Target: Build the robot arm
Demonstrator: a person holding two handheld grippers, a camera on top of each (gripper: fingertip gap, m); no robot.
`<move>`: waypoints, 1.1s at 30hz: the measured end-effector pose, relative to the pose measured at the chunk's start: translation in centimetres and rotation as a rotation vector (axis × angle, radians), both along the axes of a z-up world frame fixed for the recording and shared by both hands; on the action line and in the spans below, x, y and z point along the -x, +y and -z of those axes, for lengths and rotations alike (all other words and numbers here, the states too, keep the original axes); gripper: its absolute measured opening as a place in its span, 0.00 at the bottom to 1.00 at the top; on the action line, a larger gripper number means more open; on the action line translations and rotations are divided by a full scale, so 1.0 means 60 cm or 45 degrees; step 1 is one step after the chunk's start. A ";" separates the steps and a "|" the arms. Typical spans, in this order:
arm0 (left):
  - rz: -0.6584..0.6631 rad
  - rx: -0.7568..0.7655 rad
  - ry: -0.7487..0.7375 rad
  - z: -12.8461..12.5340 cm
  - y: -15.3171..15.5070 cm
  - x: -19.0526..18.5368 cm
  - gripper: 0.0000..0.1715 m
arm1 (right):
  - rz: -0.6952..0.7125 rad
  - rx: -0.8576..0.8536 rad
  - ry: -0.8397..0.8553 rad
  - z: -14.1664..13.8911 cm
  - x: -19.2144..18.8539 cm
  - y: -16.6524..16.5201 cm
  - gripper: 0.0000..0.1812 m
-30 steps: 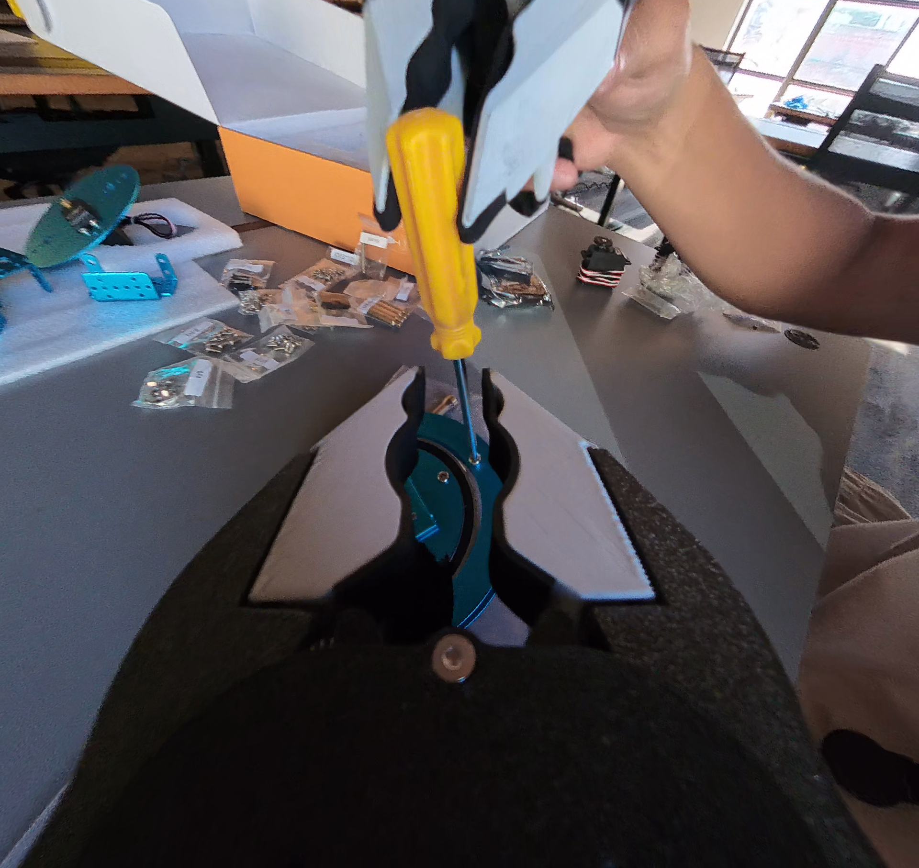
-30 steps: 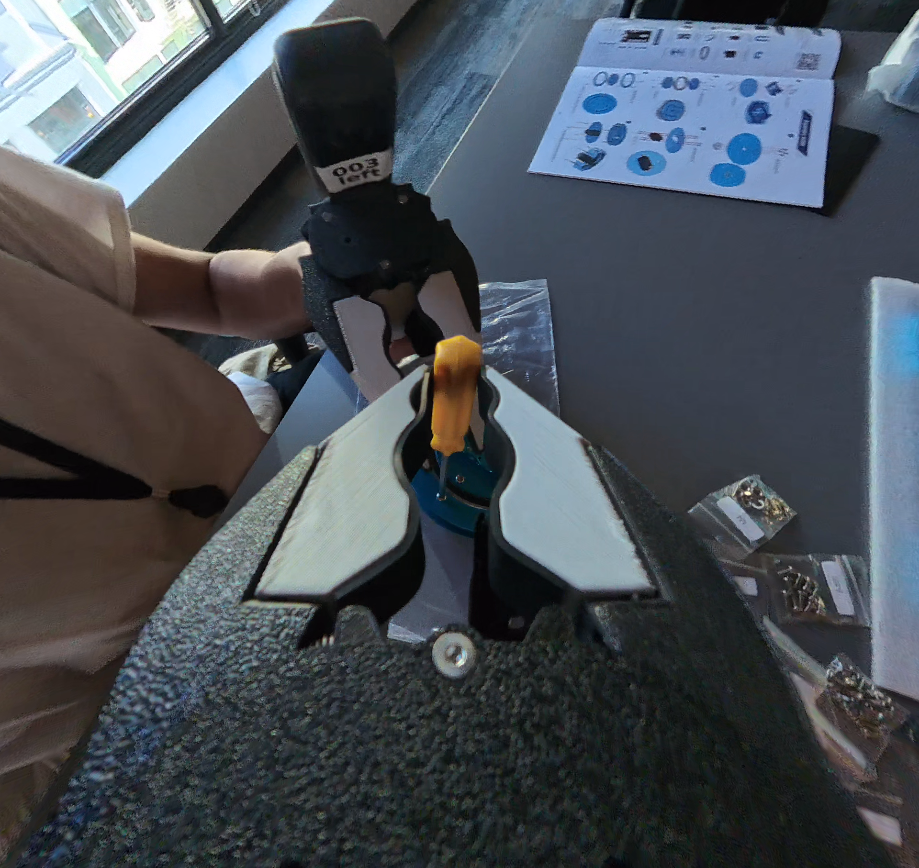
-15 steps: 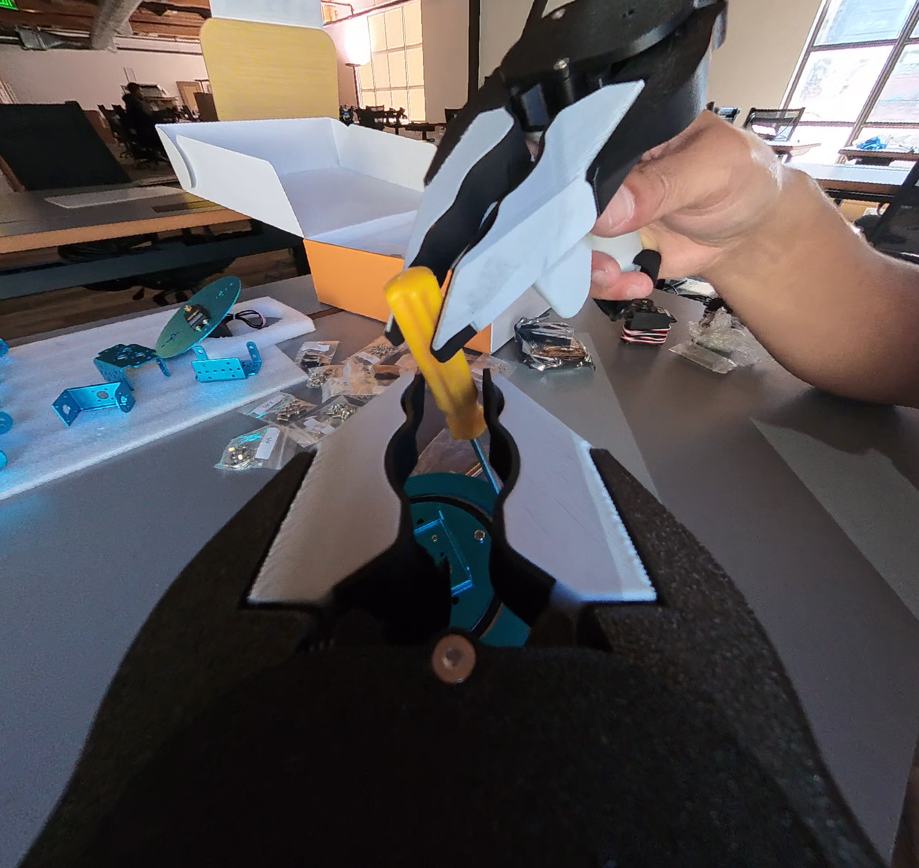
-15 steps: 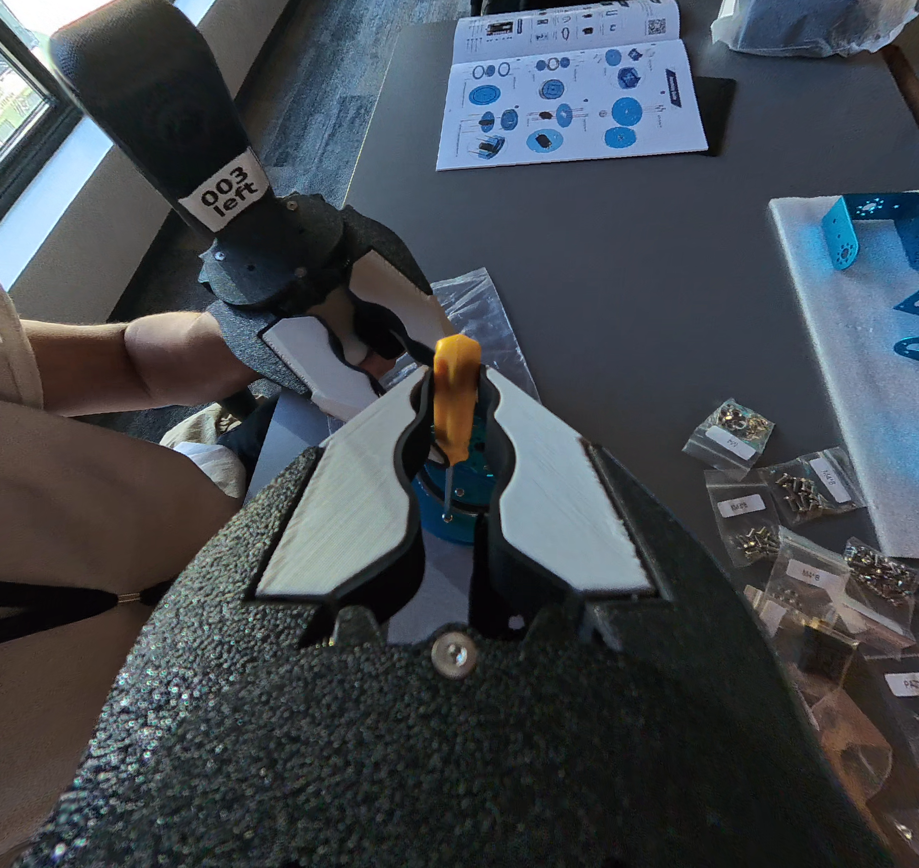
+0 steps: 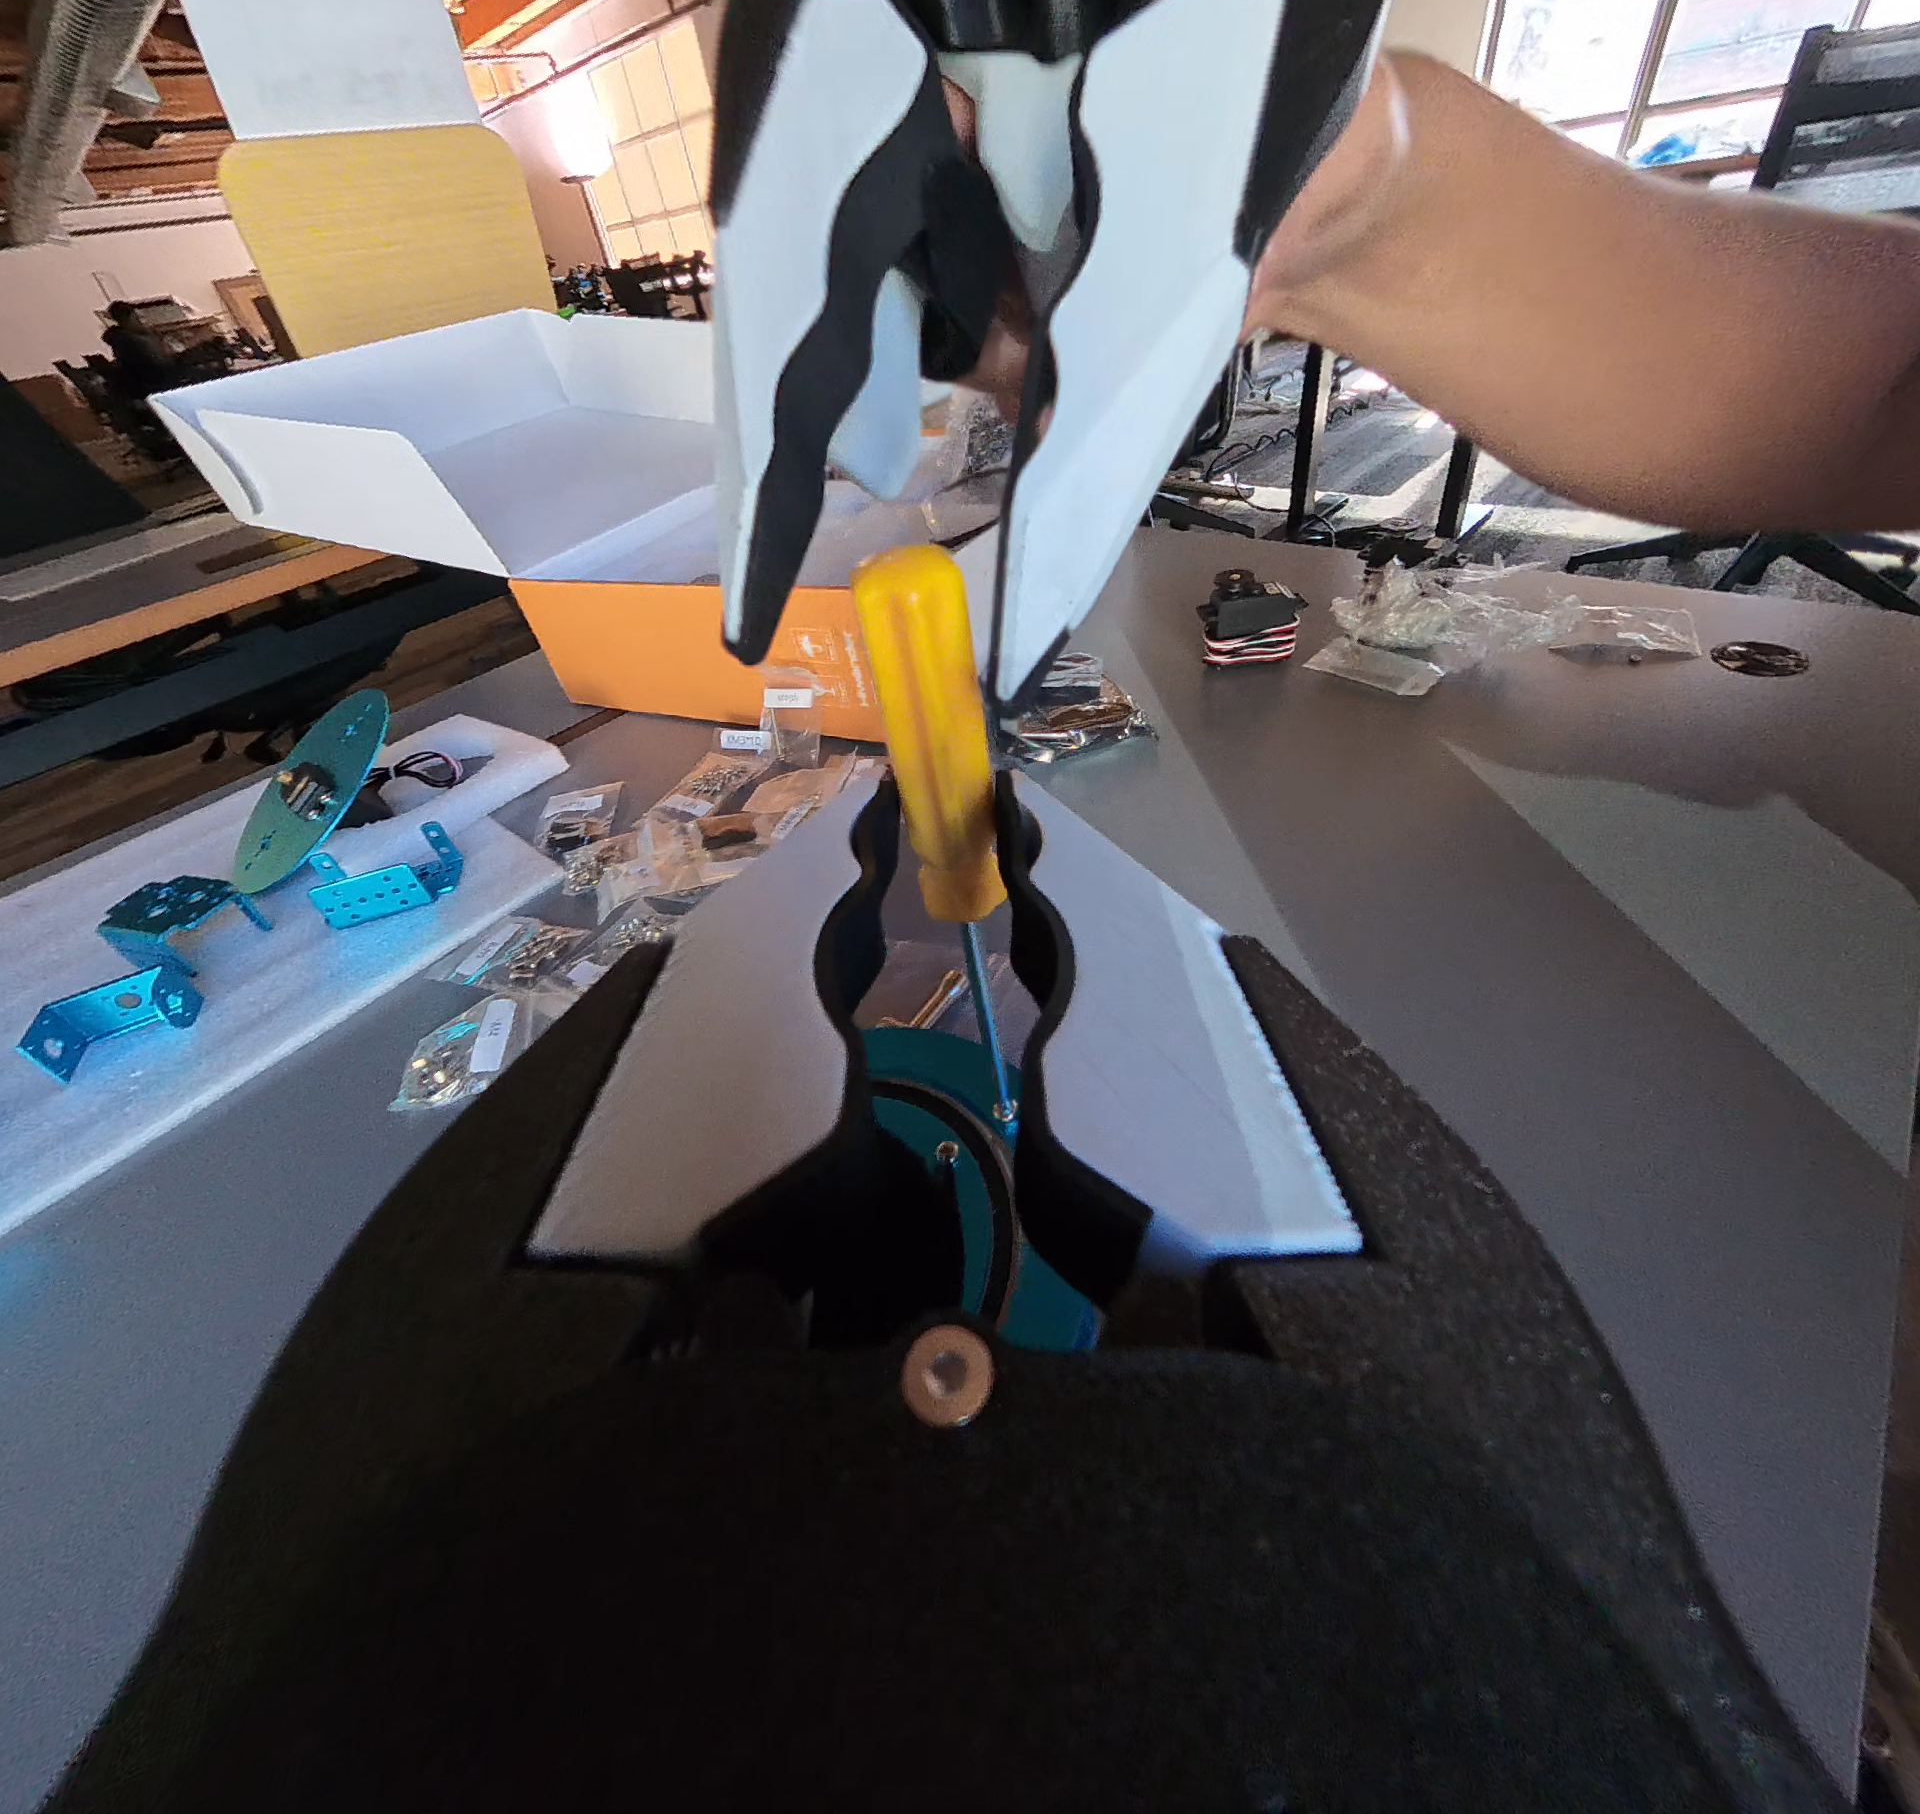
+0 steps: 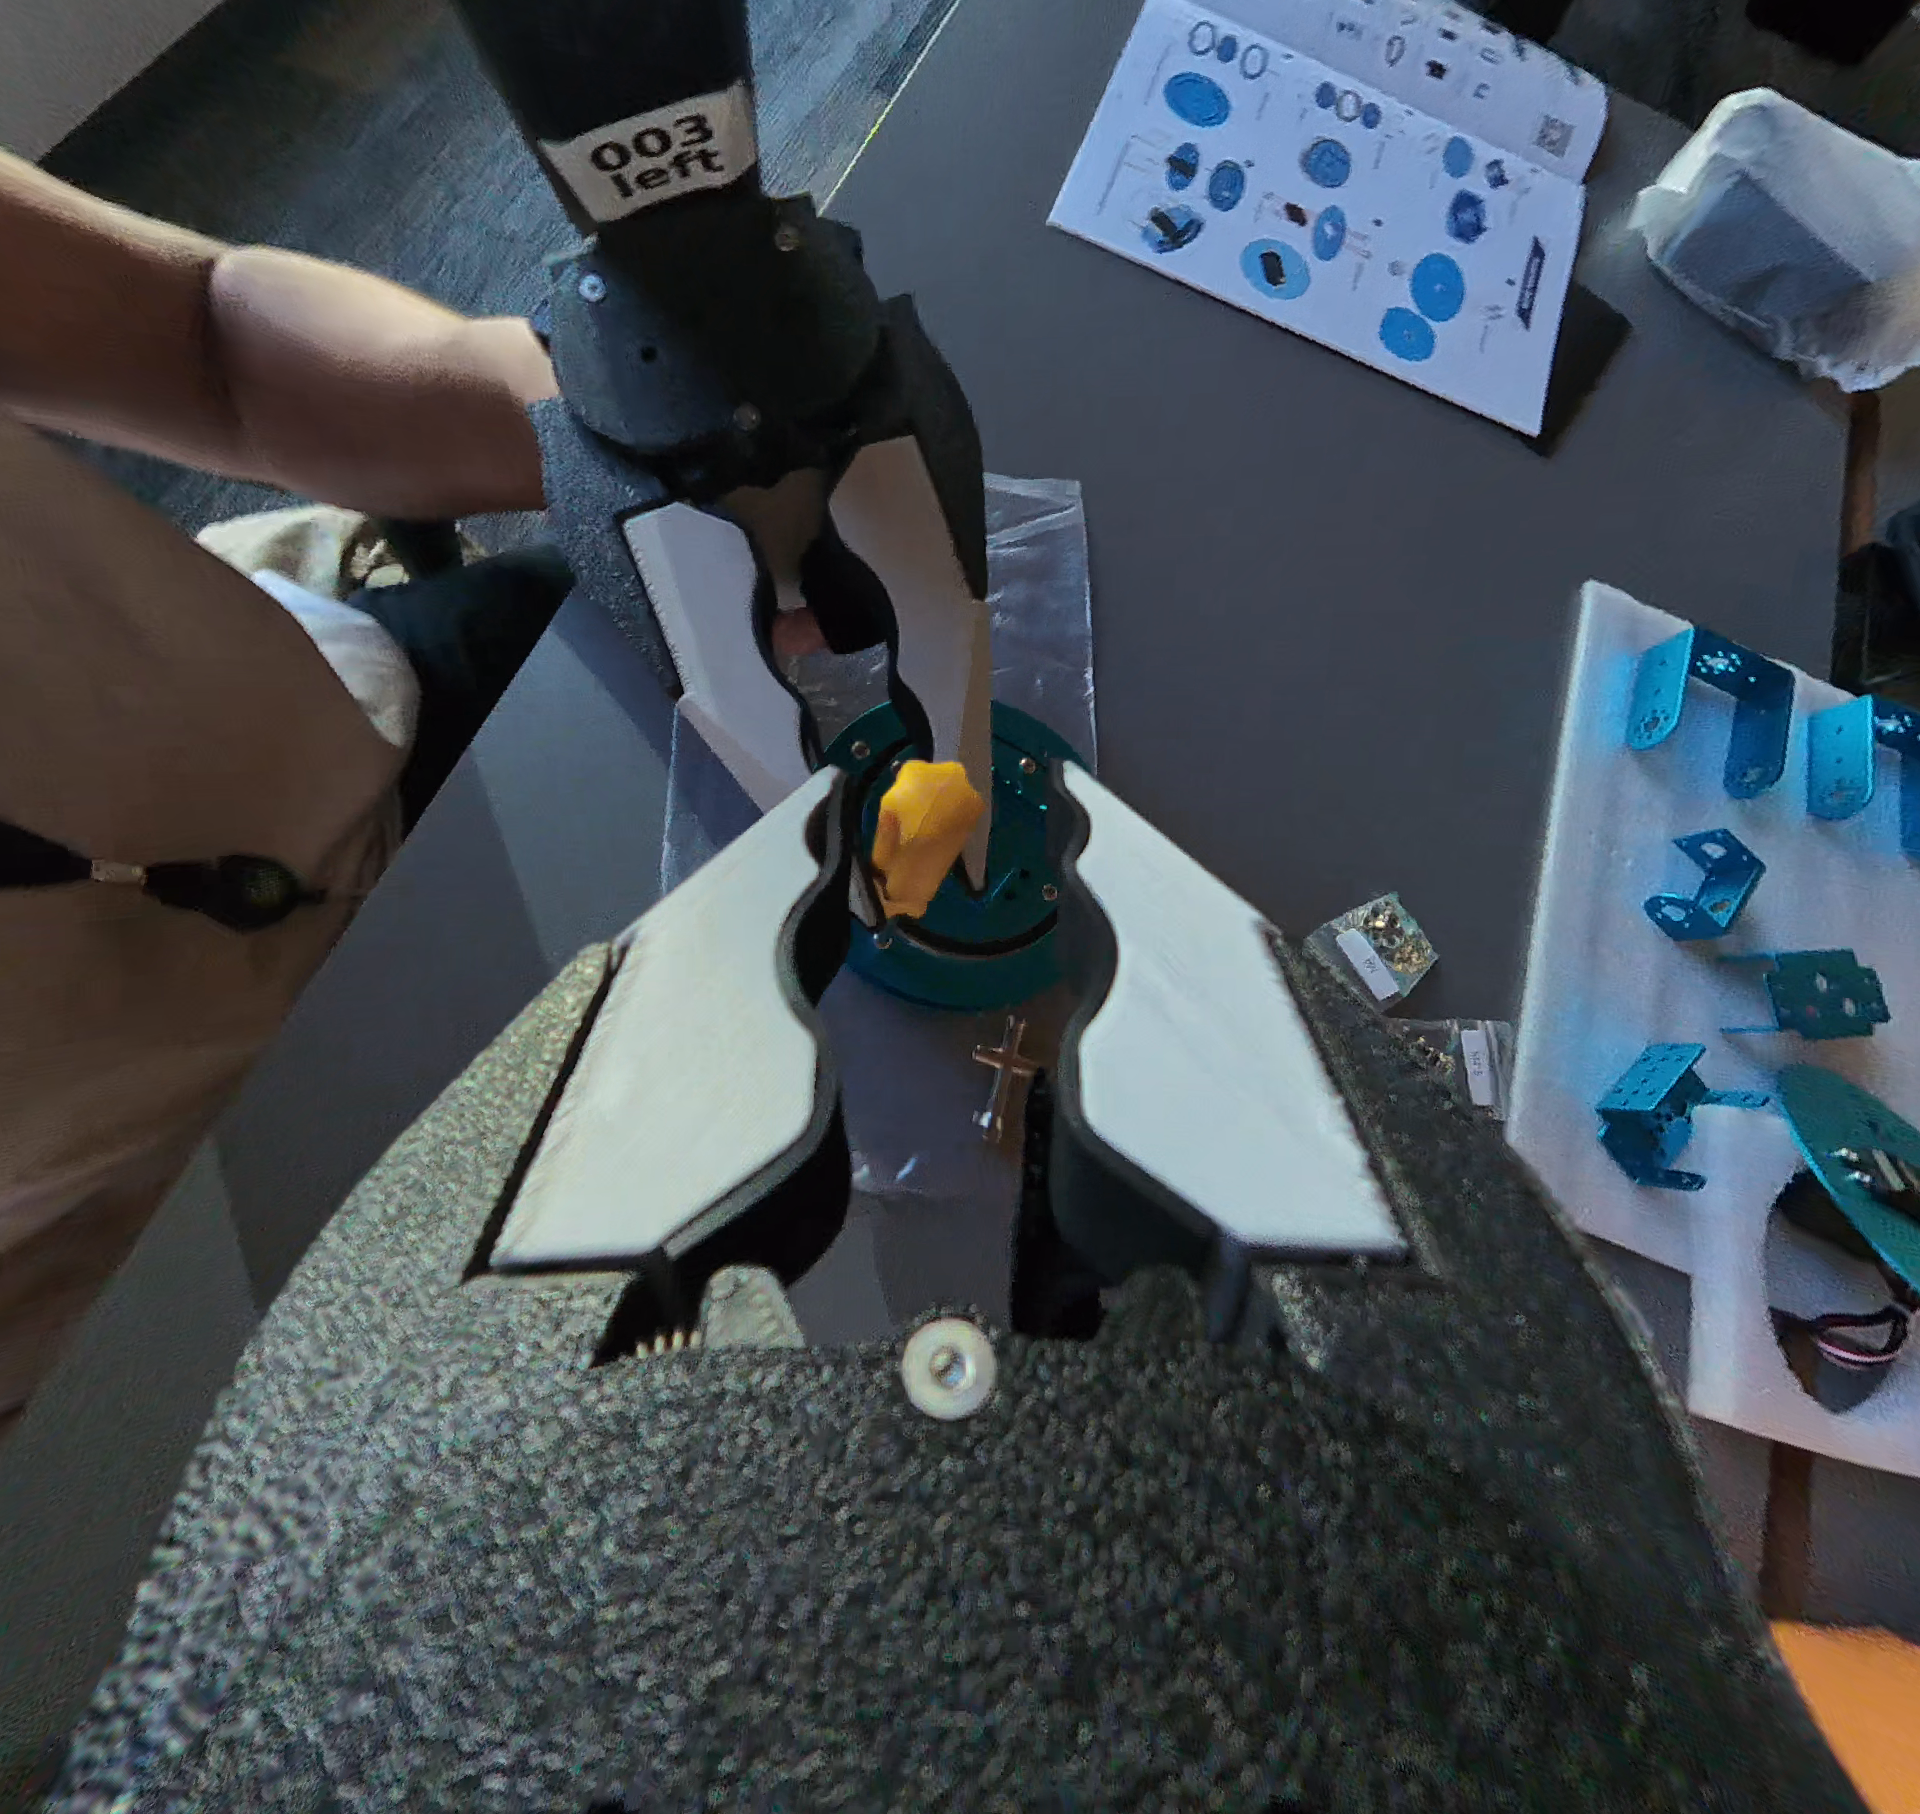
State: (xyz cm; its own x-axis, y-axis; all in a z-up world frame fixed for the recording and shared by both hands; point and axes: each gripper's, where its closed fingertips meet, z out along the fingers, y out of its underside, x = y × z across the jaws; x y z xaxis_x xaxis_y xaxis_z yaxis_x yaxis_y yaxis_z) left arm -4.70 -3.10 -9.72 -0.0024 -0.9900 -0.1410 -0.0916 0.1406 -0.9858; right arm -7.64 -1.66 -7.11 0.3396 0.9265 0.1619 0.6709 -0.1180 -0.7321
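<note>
Yellow screwdriver (image 5: 928, 725) is standing tip-down on a teal disc (image 5: 971, 1182) that my left tool (image 5: 940, 819) is clamping on the grey tabletop (image 5: 1507, 933); my right tool (image 6: 945, 829) is spread apart around its handle.

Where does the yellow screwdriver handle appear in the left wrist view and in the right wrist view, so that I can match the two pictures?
Left wrist view: the yellow screwdriver handle is just above the centre, seen from the side and slightly tilted.
Right wrist view: the handle is near the centre, seen almost end-on from above.
Shared landmark: the teal round part directly under the screwdriver's tip.
</note>
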 end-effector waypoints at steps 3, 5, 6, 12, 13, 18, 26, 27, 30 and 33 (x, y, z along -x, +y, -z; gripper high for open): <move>0.015 -0.006 0.019 0.000 -0.002 -0.003 0.10 | -0.147 0.065 -0.126 0.008 -0.009 -0.012 0.20; 0.053 -0.004 0.024 0.000 -0.005 -0.002 0.10 | -0.228 0.132 -0.179 0.008 -0.012 -0.019 0.17; 0.075 0.008 0.025 0.001 -0.006 -0.002 0.10 | -0.256 0.155 -0.225 0.009 -0.015 -0.021 0.16; 0.188 0.063 0.019 0.001 -0.008 -0.002 0.10 | -0.356 0.217 -0.513 0.014 -0.023 -0.023 0.13; 0.199 0.060 0.017 0.000 -0.010 -0.002 0.10 | -0.358 0.218 -0.560 0.016 -0.023 -0.020 0.12; 0.160 0.045 0.045 0.002 -0.004 0.002 0.09 | -0.242 0.350 -0.570 0.017 -0.009 -0.018 0.09; -0.011 0.058 0.088 0.005 0.007 -0.012 0.11 | 0.374 0.545 -0.511 0.019 -0.017 -0.006 0.09; 0.024 0.080 0.086 0.005 0.003 -0.012 0.10 | 0.392 0.554 -0.518 0.019 -0.018 -0.010 0.09; 0.120 0.101 0.073 0.005 -0.005 -0.011 0.10 | 0.258 0.436 -0.616 0.016 -0.021 -0.014 0.15; 0.239 0.114 0.072 0.004 -0.018 -0.006 0.10 | 0.009 0.377 -0.711 0.021 -0.014 -0.028 0.28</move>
